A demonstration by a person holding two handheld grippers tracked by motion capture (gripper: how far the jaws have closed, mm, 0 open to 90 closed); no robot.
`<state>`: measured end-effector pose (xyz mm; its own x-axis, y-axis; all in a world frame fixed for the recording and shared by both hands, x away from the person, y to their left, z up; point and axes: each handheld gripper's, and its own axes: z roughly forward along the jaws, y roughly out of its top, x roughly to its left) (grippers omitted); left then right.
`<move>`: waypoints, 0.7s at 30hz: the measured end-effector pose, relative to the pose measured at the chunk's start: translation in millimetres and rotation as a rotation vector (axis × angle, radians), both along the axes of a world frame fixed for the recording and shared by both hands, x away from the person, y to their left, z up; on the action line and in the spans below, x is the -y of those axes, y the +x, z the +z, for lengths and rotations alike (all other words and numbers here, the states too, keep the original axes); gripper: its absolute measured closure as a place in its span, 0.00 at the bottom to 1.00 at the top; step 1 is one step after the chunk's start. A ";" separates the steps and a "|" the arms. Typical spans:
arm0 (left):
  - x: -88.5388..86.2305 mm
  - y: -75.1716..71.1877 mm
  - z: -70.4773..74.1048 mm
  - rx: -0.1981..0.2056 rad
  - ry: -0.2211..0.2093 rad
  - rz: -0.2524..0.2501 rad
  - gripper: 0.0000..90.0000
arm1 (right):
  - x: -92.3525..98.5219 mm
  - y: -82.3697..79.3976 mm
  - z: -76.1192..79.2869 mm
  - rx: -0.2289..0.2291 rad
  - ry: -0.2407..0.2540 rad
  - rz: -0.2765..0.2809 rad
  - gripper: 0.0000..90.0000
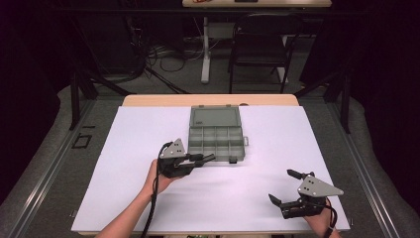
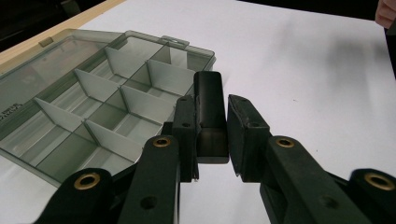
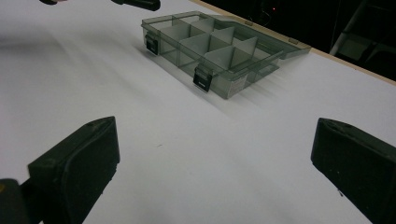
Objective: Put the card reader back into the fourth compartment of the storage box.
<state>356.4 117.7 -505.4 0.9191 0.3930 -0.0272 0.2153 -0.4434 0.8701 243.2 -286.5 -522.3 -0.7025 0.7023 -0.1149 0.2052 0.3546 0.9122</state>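
A translucent grey compartment box lies open in the middle of the table, its lid folded back flat. Its dividers form several empty cells. My left gripper hovers just left of the box's front corner and is shut on a small black oblong block, which sticks out past the jaw tips toward the box. My right gripper rests near the table's front right with its jaws spread wide and nothing between them. From the right gripper view the box shows two black latches on its near wall.
A white sheet covers the tabletop, with a wooden edge at the back. A person's forearm comes in at the bottom left. Beyond the table are a dark chair, a white table leg and cables on the floor.
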 end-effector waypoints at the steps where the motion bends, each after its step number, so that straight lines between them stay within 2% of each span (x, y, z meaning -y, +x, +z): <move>1: 0.5 1.0 0.2 0.002 -0.001 0.000 0.83 | 0.1 -0.1 0.0 0.000 0.000 0.000 0.01; 21: 16.9 14.7 7.9 0.013 -0.025 0.006 0.83 | 0.9 -1.0 0.6 0.002 0.001 0.000 0.01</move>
<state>371.1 100.9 -497.6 0.9171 0.3979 -0.0255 0.2069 -0.4201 0.8836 242.2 -287.4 -521.6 -0.7023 0.7026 -0.1150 0.2038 0.3532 0.9131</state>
